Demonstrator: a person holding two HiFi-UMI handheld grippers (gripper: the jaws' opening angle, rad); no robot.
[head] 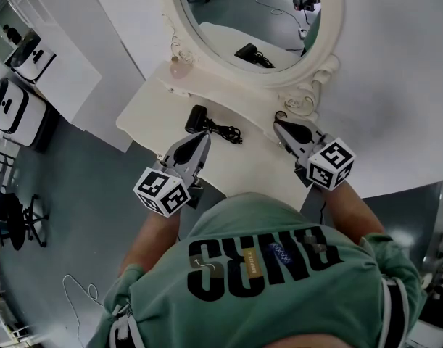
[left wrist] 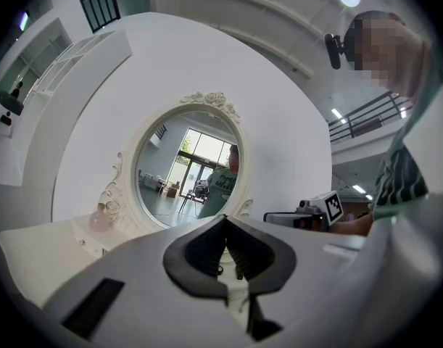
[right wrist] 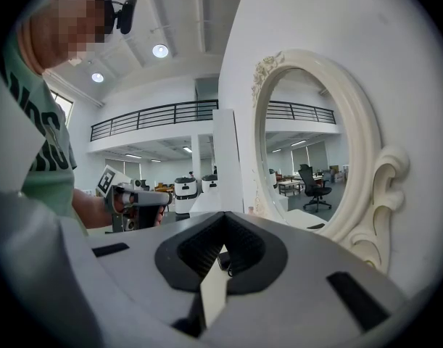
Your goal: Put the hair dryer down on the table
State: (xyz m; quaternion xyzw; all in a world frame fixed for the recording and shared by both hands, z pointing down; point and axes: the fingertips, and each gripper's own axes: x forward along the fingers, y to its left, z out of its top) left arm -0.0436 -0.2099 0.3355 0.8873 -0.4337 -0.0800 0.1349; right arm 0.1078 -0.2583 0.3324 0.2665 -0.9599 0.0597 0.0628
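Nearest, at lower centre, a green shirt (head: pixel 265 267) is seen. Above it, the left gripper (head: pixel 198 140) and right gripper (head: pixel 280 125) are held with jaws closed on nothing. Beyond them, the hair dryer (head: pixel 198 119) is laid on the table (head: pixel 152 111) below the mirror (head: pixel 236 13). The task is judged done.

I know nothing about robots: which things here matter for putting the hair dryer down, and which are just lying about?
For the job: hair dryer, already lying on the table with its cord; left gripper and right gripper, both shut, empty.
Just lying about: mirror, small pink bottle by its frame, office chair on the floor.
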